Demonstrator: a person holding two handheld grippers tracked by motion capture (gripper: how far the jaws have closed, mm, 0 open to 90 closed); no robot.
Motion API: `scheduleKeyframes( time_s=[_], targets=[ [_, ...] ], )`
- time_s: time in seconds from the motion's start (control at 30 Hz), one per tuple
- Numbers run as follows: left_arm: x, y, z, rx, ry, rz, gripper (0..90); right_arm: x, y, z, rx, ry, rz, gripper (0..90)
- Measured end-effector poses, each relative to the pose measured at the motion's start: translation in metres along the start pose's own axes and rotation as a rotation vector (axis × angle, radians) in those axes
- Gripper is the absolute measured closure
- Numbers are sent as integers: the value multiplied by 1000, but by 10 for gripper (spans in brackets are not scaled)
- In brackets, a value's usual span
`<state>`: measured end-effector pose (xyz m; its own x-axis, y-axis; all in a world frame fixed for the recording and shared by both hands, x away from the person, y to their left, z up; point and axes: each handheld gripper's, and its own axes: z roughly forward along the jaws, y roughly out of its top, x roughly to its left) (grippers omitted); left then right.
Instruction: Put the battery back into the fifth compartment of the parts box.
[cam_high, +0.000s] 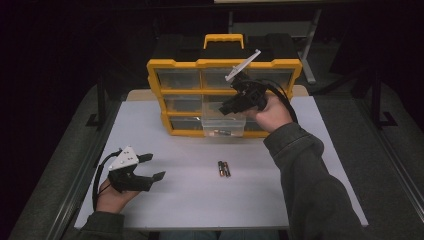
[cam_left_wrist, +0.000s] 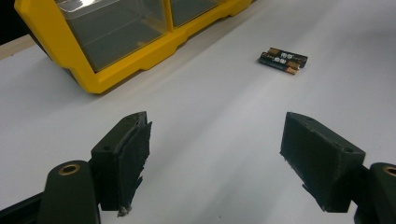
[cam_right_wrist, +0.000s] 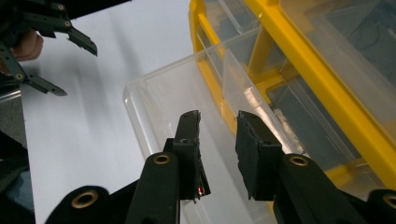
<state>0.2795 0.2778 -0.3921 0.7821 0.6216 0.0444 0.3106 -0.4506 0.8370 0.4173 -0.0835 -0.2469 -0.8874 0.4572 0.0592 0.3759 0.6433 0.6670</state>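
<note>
My left gripper (cam_high: 152, 167) rests low on the white surface (cam_high: 190, 200), jaws spread wide and holding nothing. Two black AA batteries (cam_high: 223, 169) with copper-coloured ends lie side by side, touching, at about three o'clock from it, well apart. My right gripper (cam_high: 226, 107), jaws narrow and empty, hovers over the pulled-out clear drawer (cam_high: 223, 128) of the yellow organizer (cam_high: 175, 64).

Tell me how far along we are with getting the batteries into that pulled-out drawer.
Done: one battery already lies in the open clear drawer of the yellow organizer. In hand: nothing; the right gripper hovers above the drawer, jaws slightly apart and empty. Left: two batteries on the table; the left gripper waits open.
</note>
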Motion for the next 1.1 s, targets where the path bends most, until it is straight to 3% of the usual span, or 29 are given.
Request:
scheduleKeyframes(
  time_s=[0.27, 0.57, 1.1],
  targets=[
    [-1, 0, 1, -6, -5, -11, 231, 12, -4, -17, -30, 15, 7, 636],
    [-3, 1, 2, 0, -11, -1, 231, 27, -22, -30, -70, 30, -2, 617],
    [-4, 1, 3, 0, -8, -3, 232, 53, -62, -23, -69, 47, -3, 594]
  ],
)
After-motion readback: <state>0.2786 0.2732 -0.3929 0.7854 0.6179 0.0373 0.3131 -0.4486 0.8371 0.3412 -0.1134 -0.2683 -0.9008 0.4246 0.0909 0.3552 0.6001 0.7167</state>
